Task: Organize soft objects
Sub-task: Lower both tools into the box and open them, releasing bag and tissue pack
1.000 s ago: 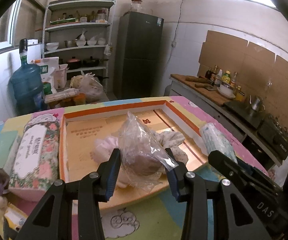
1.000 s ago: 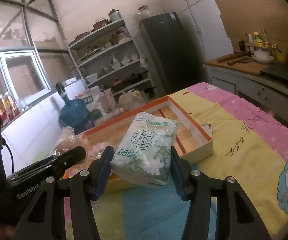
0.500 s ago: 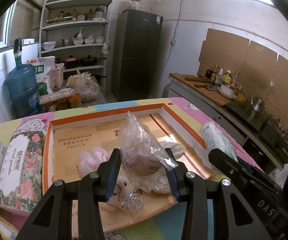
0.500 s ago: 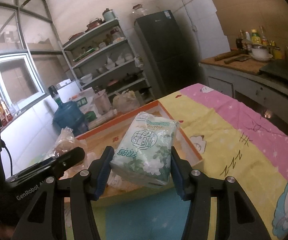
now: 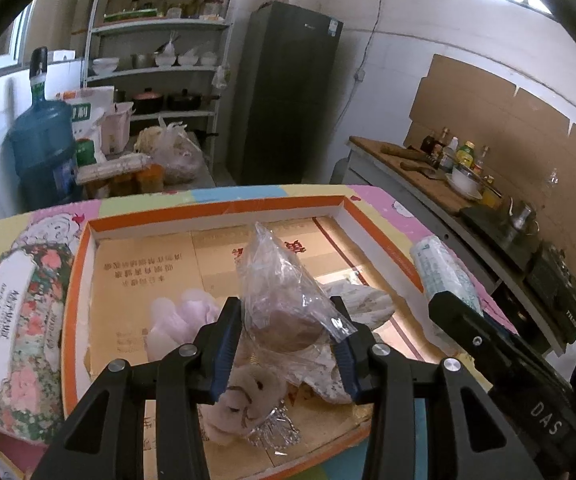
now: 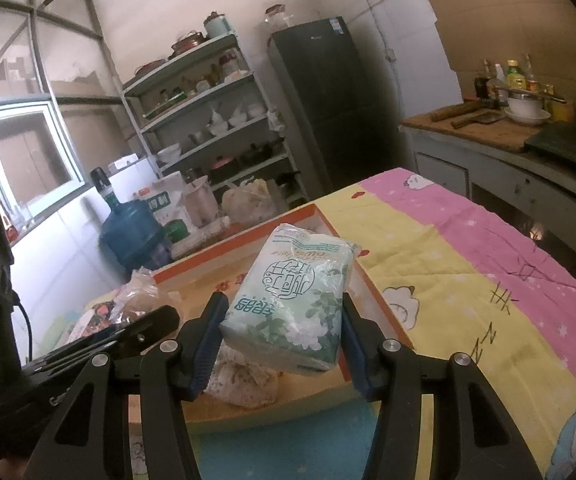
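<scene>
My left gripper (image 5: 286,340) is shut on a clear plastic bag with a brown bun (image 5: 288,308) and holds it above the orange-rimmed cardboard tray (image 5: 216,210). In the tray lie a pink soft toy (image 5: 180,316), a small plush face (image 5: 244,400) and a patterned cloth (image 5: 361,304). My right gripper (image 6: 284,332) is shut on a green-and-white tissue pack (image 6: 291,296), held over the tray's near right corner (image 6: 371,292). The tissue pack also shows in the left wrist view (image 5: 443,272).
A floral tissue box (image 5: 12,332) lies left of the tray on the colourful tablecloth (image 6: 467,280). Behind stand a blue water bottle (image 5: 44,152), shelves (image 5: 160,64) and a dark fridge (image 5: 288,96). A counter with bottles (image 5: 447,160) runs along the right.
Both grippers have moved forward over the tray with their loads still held. The tray looks closer and the plush face has come into view under the left gripper.
</scene>
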`<state>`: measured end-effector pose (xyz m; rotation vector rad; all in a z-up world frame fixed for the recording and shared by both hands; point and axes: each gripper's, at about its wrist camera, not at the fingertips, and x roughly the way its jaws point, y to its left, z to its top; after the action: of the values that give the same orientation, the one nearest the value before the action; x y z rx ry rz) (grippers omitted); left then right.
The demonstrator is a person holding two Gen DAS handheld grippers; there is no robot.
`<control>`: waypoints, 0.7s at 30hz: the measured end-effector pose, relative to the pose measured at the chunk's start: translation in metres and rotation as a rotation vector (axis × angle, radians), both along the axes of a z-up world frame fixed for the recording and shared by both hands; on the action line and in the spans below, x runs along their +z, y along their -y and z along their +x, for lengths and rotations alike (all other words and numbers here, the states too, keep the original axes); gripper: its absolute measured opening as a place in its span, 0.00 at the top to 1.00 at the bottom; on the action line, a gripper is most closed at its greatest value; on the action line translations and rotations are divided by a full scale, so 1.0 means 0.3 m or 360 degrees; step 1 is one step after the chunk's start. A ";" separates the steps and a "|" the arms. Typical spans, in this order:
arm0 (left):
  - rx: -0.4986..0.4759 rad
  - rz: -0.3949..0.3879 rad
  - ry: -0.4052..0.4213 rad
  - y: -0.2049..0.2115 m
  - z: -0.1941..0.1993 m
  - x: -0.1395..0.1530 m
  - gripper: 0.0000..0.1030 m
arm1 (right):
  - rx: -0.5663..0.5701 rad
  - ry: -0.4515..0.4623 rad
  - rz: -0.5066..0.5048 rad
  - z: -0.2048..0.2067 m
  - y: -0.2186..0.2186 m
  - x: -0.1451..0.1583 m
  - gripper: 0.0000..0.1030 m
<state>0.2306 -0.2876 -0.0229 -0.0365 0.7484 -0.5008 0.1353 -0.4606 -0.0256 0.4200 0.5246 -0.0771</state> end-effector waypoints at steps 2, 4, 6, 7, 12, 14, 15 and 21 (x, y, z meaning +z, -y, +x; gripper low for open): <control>0.0003 0.0003 -0.0021 0.001 0.013 -0.014 0.58 | 0.0008 -0.0025 0.0006 0.019 0.002 -0.012 0.46; 0.0001 0.0009 -0.0048 0.005 0.023 -0.029 0.58 | 0.0023 -0.0045 0.0009 0.035 0.001 -0.023 0.46; -0.0001 0.0010 -0.0063 0.008 0.030 -0.042 0.58 | 0.0040 -0.0071 0.0014 0.052 -0.003 -0.033 0.46; -0.0003 0.0013 -0.0070 0.011 0.034 -0.048 0.57 | 0.0049 -0.0082 0.0014 0.060 -0.005 -0.037 0.46; -0.0017 0.0038 -0.0084 0.028 0.043 -0.073 0.57 | 0.0095 -0.0143 0.0032 0.093 -0.016 -0.058 0.46; -0.0020 0.0038 -0.0076 0.030 0.042 -0.078 0.56 | 0.0100 -0.0158 0.0039 0.101 -0.015 -0.062 0.46; -0.0021 0.0032 -0.0074 0.029 0.041 -0.078 0.56 | 0.0101 -0.0164 0.0040 0.104 -0.015 -0.064 0.46; -0.0013 0.0023 -0.0078 0.019 0.039 -0.075 0.53 | 0.0103 -0.0166 0.0037 0.108 -0.019 -0.064 0.45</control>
<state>0.2425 -0.2932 -0.0453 -0.0327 0.8005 -0.5037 0.1678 -0.4549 -0.0448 0.4229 0.6420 -0.0310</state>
